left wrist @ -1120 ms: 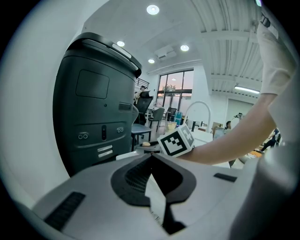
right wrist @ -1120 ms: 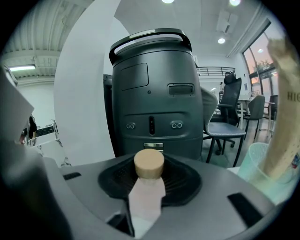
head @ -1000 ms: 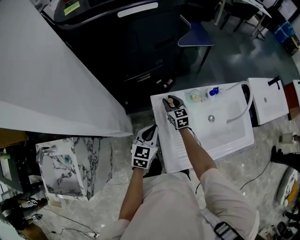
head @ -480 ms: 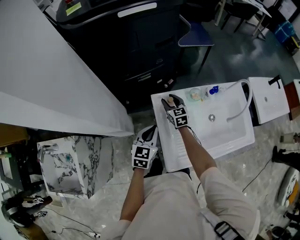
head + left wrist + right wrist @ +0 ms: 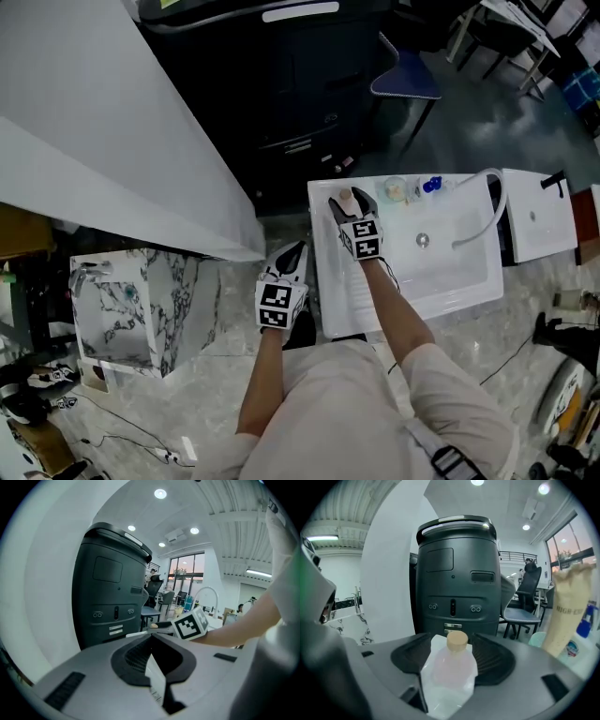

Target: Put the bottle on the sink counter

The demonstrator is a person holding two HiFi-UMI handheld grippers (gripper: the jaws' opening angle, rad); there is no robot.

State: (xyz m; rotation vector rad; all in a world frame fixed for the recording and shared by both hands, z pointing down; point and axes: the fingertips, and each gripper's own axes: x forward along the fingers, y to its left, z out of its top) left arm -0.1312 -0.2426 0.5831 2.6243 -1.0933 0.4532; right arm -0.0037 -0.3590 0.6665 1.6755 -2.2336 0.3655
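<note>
A clear bottle with a tan cap (image 5: 457, 640) stands upright on the white sink counter (image 5: 338, 292), at its far left corner. My right gripper (image 5: 350, 200) is around the bottle (image 5: 344, 196), and its jaws are opening. In the right gripper view the black pads (image 5: 494, 660) stand apart from the bottle's sides. My left gripper (image 5: 292, 251) hangs beside the counter's left edge, over the floor. In its own view the left gripper (image 5: 152, 641) has its pads drawn together with only a white printed strip between them.
Along the sink's back edge stand a pale cup (image 5: 394, 189) and a blue-capped bottle (image 5: 429, 183). A tan pouch (image 5: 568, 611) is to the right of the bottle. A white hose (image 5: 485, 208) arcs over the basin (image 5: 441, 258). A black machine (image 5: 281, 75) stands beyond, with a marble unit (image 5: 131, 309) to the left.
The right gripper's jaws have spread apart around the bottle, which stays standing on the counter. Both hands have hardly shifted; the head view has moved slightly.
</note>
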